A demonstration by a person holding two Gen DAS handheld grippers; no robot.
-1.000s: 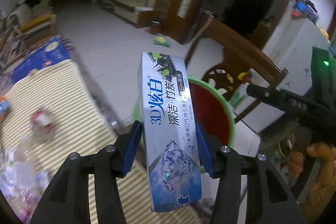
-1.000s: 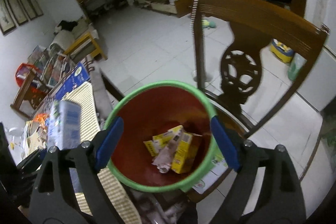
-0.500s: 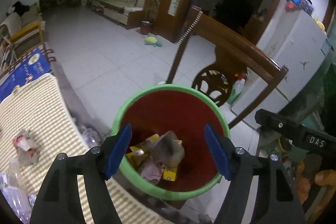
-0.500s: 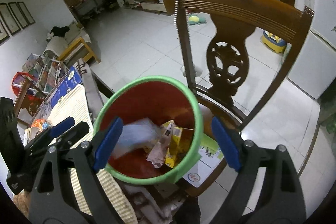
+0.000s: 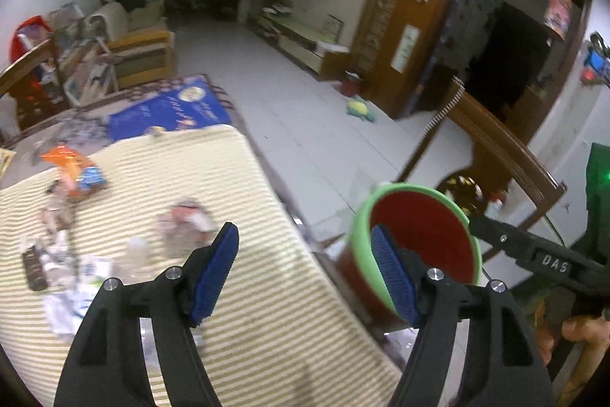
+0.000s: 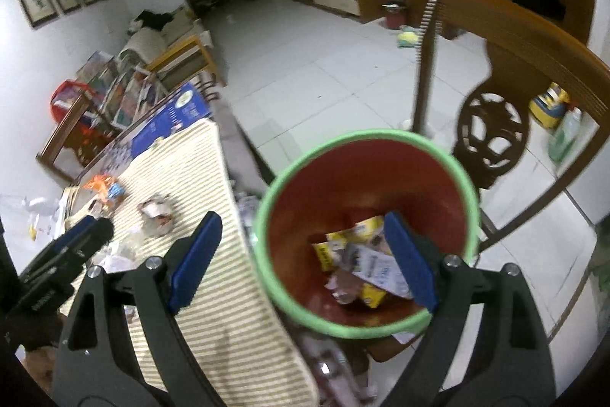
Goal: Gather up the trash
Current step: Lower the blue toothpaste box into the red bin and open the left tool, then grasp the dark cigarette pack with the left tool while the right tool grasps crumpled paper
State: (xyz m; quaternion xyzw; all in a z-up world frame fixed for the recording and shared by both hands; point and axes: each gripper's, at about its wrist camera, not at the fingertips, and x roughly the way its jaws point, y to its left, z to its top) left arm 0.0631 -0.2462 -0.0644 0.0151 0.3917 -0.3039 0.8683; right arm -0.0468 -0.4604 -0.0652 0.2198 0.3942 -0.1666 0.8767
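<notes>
A red bin with a green rim [image 6: 366, 227] stands beside the striped table mat [image 6: 198, 216]; it also shows in the left wrist view [image 5: 419, 235]. Inside lie the toothpaste box [image 6: 377, 267], yellow packs and crumpled wrappers. My right gripper [image 6: 301, 262] is open and empty above the bin's near rim. My left gripper [image 5: 305, 273] is open and empty, over the table edge left of the bin. Loose trash lies on the mat: a crumpled wrapper [image 5: 187, 220], an orange packet [image 5: 72, 166] and white papers [image 5: 72, 285].
A wooden chair [image 6: 514, 71] stands behind the bin. A blue box [image 5: 167, 113] lies at the mat's far end. Tiled floor stretches beyond, with a small toy [image 5: 358, 109] on it. Shelves and a sofa chair stand at the far left.
My left gripper let go of the toothpaste box, which dropped into the bin. It then swung left toward the table. The right gripper stayed open over the bin.
</notes>
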